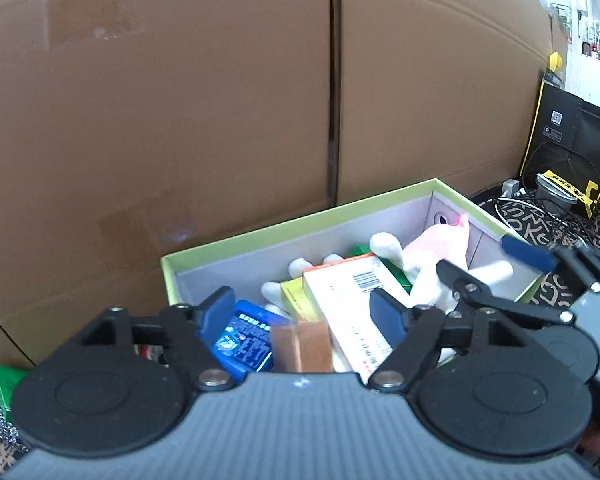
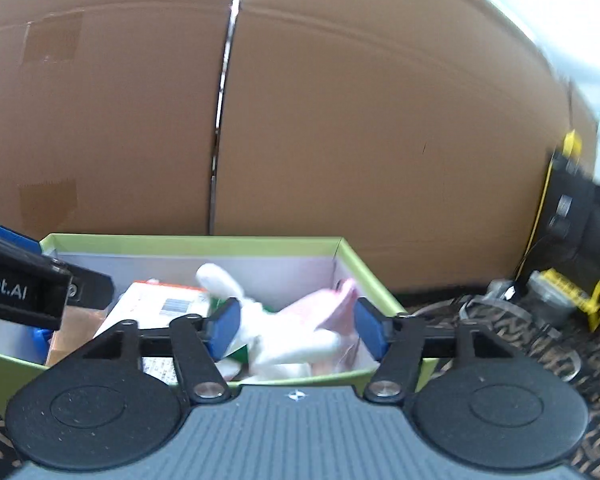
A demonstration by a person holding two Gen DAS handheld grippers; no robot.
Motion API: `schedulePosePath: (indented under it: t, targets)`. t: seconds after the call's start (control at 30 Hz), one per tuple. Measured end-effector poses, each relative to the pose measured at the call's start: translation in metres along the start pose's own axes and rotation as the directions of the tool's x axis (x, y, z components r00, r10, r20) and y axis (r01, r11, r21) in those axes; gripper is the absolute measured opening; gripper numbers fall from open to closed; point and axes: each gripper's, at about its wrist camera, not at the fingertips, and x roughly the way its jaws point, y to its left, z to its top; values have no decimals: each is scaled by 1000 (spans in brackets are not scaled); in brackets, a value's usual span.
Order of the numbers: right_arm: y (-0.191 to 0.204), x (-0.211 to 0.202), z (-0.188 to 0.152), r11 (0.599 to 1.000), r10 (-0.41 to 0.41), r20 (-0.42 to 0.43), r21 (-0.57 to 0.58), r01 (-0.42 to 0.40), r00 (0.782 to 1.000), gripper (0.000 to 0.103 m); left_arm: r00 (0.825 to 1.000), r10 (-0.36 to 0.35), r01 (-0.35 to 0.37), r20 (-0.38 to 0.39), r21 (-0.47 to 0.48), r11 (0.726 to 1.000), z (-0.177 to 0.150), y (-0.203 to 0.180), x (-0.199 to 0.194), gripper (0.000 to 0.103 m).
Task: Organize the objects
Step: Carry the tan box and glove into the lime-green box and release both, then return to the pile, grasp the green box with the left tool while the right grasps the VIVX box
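Plush rabbit (image 2: 296, 332) lies in the green box (image 2: 196, 245), between the open right gripper (image 2: 296, 330) pads.

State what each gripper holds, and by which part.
Nothing is held. The left gripper and the right gripper are both open over the green box; the plush lies loose inside, clear of the fingers.

The left tongs (image 2: 28, 292) bear white letters "bot.AI"; the white packet (image 1: 352, 300) shows an unreadable barcode.
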Motion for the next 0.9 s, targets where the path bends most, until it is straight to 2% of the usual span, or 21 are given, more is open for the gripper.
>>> schedulePosePath:
  t: [0.17,0.3,0.43,0.6,0.73,0.9]
  targets:
    - [0,-8,3,1000,-23,68,-1,23,997,81,1000,18,-18,22,20,1000,-3,2,-10,85]
    - [-4,-20,5,999,-10,93,41,6,996,84,999,27,-28,46,13,1000,-7,7,-27,103]
    - [8,-44,11,995,57,136,68,-66,989,92,998,26,-27,56,7,1000,-18,20,-54,103]
    - [38,-69,9,989,140,166,25,-146,976,97,997,57,-56,56,-28,998,-43,46,-88,103]
    - [66,-83,3,972,233,152,5,-236,961,97,993,103,-99,60,-75,992,-69,72,-114,103]
    - [105,-94,-6,950,309,113,-76,-302,944,97,983,182,-176,30,-155,972,-112,110,-139,103]
